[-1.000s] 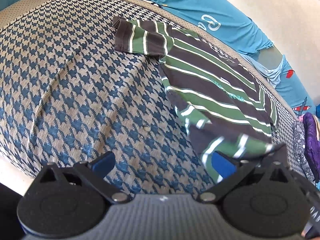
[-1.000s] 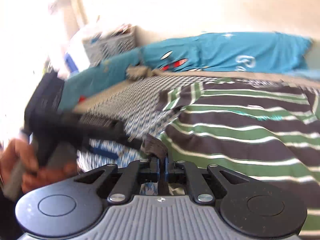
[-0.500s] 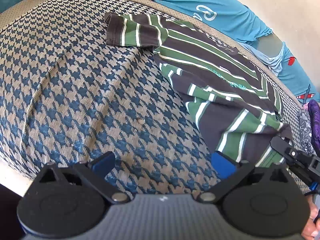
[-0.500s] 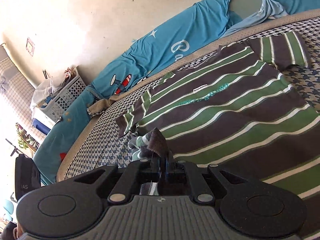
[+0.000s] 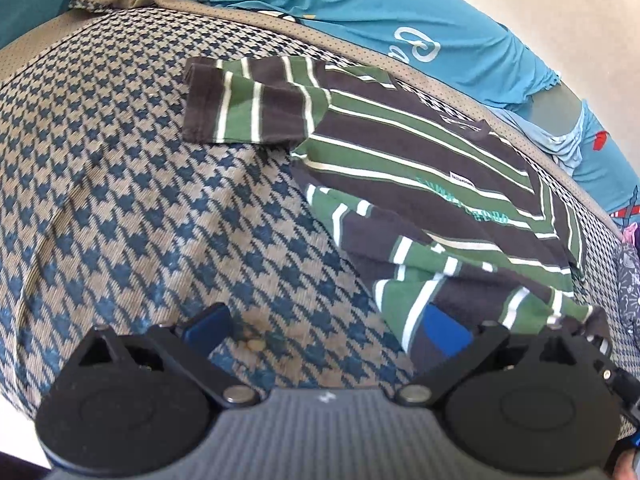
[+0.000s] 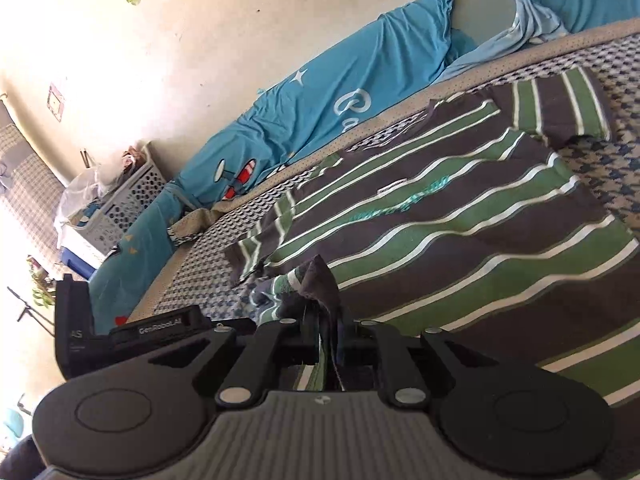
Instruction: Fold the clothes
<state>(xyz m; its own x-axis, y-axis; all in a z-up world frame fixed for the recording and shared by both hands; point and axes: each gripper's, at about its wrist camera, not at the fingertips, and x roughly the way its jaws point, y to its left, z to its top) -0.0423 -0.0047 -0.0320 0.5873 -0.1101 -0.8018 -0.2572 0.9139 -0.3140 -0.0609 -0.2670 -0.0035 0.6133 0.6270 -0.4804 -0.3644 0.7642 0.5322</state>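
Now, right gripper (image 6: 326,344): its jaws are opening, with a dark pinch of shirt hem between the fingers, which have only a narrow gap; a second ago they were clamped tight on that same cloth.
Left gripper (image 5: 326,326): wide open and holding nothing; its right pad (image 5: 446,330) lies just over the near edge of the shirt, its left pad (image 5: 208,326) hangs over bare cover. A second ago it stood the same way, only a little further back from the shirt.
Shirt (image 5: 420,168): a striped green and dark T-shirt, lying on the bed cover. Its near hem, lifted and blurred a second ago, is now carried over the body and laid down as a loose, rumpled flap (image 5: 452,276) below the chest print.
Far sleeve (image 5: 244,108): flat and spread out to the side of the shirt, unchanged from a second ago.
Bed cover (image 5: 140,200): houndstooth, bare to the left of the shirt.
Blue bedding (image 5: 360,12): bunched against the wall beyond the shirt's collar.
Basket (image 6: 124,204): well beyond the shirt, by the wall, seen only from the right wrist.
Meaning for the task: the first fold looks placed and the release is under way; I judge the flap needs smoothing and the sleeves are still to be tucked in.
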